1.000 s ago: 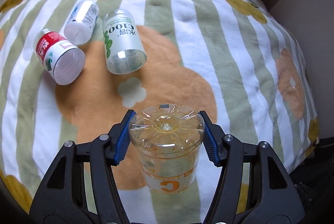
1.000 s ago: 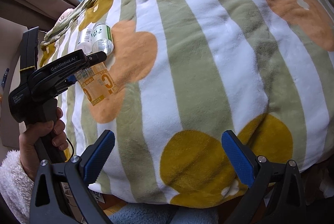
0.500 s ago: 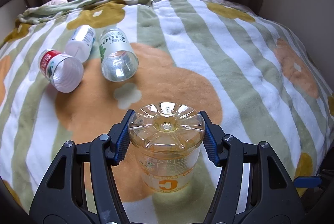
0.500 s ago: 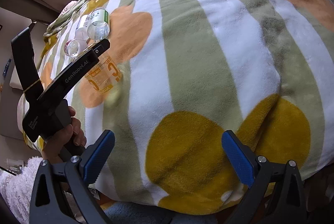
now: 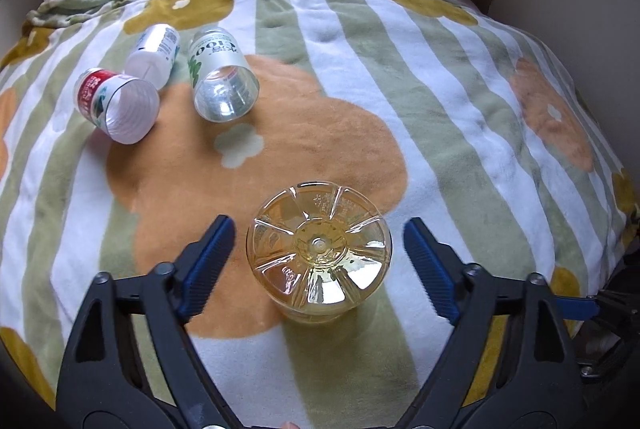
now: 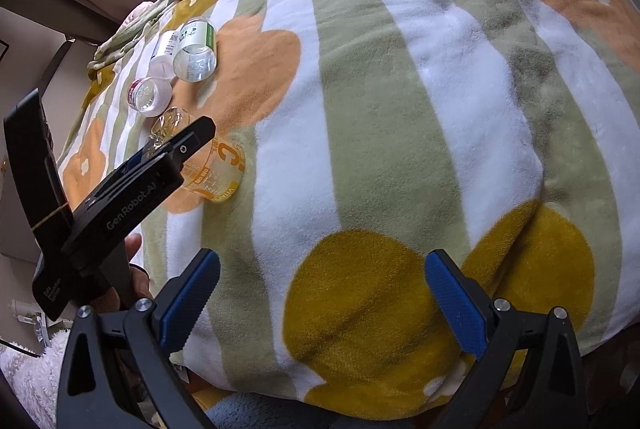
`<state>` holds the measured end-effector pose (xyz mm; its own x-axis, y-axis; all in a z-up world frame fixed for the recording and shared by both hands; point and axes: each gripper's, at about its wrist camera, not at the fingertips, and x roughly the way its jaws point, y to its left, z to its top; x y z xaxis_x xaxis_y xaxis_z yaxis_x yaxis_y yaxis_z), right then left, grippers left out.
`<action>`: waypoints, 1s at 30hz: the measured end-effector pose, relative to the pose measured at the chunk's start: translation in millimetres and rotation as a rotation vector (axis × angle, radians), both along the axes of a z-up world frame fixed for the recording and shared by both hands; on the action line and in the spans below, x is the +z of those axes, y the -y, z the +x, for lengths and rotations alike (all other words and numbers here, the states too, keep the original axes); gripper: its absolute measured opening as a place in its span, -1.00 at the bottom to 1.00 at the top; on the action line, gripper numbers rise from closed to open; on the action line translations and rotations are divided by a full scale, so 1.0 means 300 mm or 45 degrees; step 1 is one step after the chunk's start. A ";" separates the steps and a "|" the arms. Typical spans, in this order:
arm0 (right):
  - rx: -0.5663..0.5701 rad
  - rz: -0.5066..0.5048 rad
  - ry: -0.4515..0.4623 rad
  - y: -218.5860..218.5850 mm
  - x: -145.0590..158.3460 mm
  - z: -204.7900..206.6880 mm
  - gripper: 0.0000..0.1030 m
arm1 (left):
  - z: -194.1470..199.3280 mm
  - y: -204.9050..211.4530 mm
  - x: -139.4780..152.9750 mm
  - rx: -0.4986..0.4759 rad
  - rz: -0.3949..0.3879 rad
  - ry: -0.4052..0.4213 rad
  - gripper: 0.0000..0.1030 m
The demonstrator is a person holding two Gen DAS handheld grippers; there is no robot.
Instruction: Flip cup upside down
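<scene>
The yellow-tinted clear plastic cup [image 5: 319, 256] stands mouth-down on the flowered fleece blanket [image 5: 400, 77], its ribbed base facing up, at about 6 o'clock of the big orange flower. The flip itself looks done. The left gripper [image 5: 316, 261] sits around it with jaws spread wide, blue pads [image 5: 208, 263] on either side and clear of the wall; in the right wrist view the cup [image 6: 218, 171] appears to tilt slightly on the soft pile, though fisheye bend makes this uncertain.

The main risk is in pulling back: a pad clipping the light cup could tip it, since the blanket gives no firm footing. A straight lift or retreat, with no sideways drift, seems safest.

At 10 to 11 o'clock, well apart, lie three cut bottle cups on their sides: a red-labelled one [image 5: 116, 105], a white one [image 5: 154, 55] and a green-printed clear one [image 5: 222, 77]. The right gripper [image 6: 320, 299] hangs wide and empty near the blanket's near edge.
</scene>
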<state>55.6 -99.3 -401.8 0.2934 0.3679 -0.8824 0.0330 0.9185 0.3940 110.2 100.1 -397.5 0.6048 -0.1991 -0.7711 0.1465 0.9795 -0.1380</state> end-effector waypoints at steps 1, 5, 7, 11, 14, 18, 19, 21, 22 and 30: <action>0.004 -0.008 -0.003 -0.002 -0.001 0.001 0.98 | -0.003 -0.005 0.006 0.003 -0.016 0.005 0.99; 0.026 -0.040 -0.003 -0.014 0.000 0.003 0.98 | 0.004 -0.009 0.018 -0.001 0.001 0.000 0.99; 0.035 -0.053 -0.004 -0.022 0.000 0.005 0.98 | 0.007 -0.014 0.019 0.002 -0.003 -0.008 0.99; 0.042 -0.059 0.007 -0.028 0.009 0.009 0.98 | 0.007 -0.029 0.038 0.001 -0.018 -0.017 0.99; 0.040 -0.075 0.023 -0.028 0.033 0.014 0.98 | -0.001 -0.038 0.082 -0.001 0.003 -0.017 0.99; 0.036 -0.132 0.070 -0.018 0.117 0.023 0.98 | -0.028 -0.079 0.211 0.011 0.002 0.000 0.99; 0.035 -0.148 0.091 -0.017 0.152 0.031 0.98 | -0.034 -0.095 0.256 0.018 0.004 0.008 0.99; 0.029 -0.176 0.147 -0.019 0.240 0.048 0.98 | -0.048 -0.134 0.361 0.044 0.017 0.034 0.99; 0.027 -0.192 0.186 -0.023 0.293 0.058 0.98 | -0.053 -0.155 0.421 0.060 0.026 0.050 0.99; 0.026 -0.396 0.619 -0.119 0.819 0.132 0.98 | -0.092 -0.312 0.909 0.140 0.094 0.242 1.00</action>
<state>95.1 -63.7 -156.1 0.6878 0.1223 -0.7155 -0.1030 0.9922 0.0705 82.6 193.7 -124.9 0.7557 -0.0710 -0.6511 0.0545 0.9975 -0.0454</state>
